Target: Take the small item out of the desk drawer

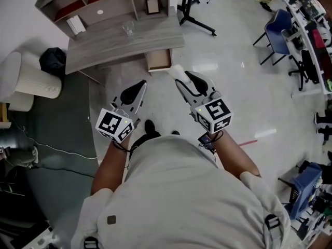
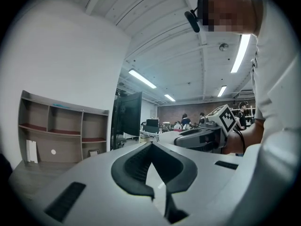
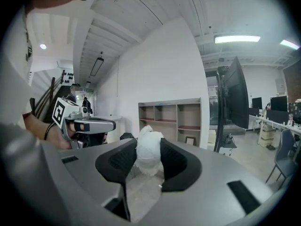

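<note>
Fingers, right: clenched on the small item point(image 3: 148, 152); both dark fingers point(image 3: 117, 161) press its sides, and the right gripper point(image 3: 148, 157) points a little downward.
Fingers, left: tips point(image 2: 129, 168) closed together with nothing between them; the left gripper point(image 2: 150, 147) is carried level and idle.
Small item: white, crumpled and soft-looking, whether paper or cloth cannot be told. It is held in the air above the floor point(image 1: 233, 87), off the worktop's front right corner and well apart from the drawer.
Drawer: the drawer point(image 1: 158, 59) stands pulled out beneath the right end of the worktop point(image 1: 119, 43); its inside looks bare from the head view.
Worktop: a clear glass point(image 1: 127, 29) stands toward the right end; a shelf unit point(image 1: 104, 4) runs along the rear edge.
Person: standing back from the front edge, both grippers raised ahead of the body.
Progress: judged, the removal itself is done, since the item is out and firmly held.
Outstanding: judged, only setting the item down, and perhaps shutting the drawer.
</note>
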A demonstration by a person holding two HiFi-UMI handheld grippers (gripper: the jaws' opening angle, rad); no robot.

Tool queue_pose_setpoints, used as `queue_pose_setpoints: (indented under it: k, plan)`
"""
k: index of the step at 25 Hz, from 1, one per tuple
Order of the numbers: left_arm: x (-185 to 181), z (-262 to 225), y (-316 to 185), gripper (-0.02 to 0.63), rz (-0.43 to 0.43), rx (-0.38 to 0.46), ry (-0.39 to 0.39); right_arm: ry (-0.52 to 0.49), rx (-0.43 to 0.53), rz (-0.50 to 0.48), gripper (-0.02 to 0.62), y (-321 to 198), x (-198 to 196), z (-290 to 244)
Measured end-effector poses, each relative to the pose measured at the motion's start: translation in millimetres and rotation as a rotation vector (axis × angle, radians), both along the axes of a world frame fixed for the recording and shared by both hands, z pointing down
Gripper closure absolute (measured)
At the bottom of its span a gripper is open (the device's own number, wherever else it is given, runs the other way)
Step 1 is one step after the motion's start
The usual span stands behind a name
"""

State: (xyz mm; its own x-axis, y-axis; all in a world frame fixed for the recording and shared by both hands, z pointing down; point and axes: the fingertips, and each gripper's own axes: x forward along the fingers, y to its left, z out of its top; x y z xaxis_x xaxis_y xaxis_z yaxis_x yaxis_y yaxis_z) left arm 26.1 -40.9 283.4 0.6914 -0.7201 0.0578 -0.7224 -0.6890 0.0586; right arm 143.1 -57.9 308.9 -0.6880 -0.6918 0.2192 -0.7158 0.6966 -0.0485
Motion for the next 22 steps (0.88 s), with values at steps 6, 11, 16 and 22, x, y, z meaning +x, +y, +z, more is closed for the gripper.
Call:
queue_pose_setpoints:
  k: [6,11,16,22]
  plan:
    - [2.2,2.7,31.9,0.591,-0.047,-0.018,0.006,-0.002,-0.007,-0.030,0.436,21.2,8.3,2.4]
    - [-9.6,6.3,56.0,0.591,-0.067,-0.022,0.003,-0.006,-0.007,-0.049,0.436,43.1,-0.2,4.3]
    - [-26.5,2.3,74.1,0.591,-0.062,-0.024,0.006,-0.003,0.002,-0.067,0.436,64.5,-21.2,2.2]
    - [-55.6,1.9,106.1,0.591,-0.027,-0.017,0.003,-0.005,0.011,-0.056,0.436,96.5,-52.6,-2.3]
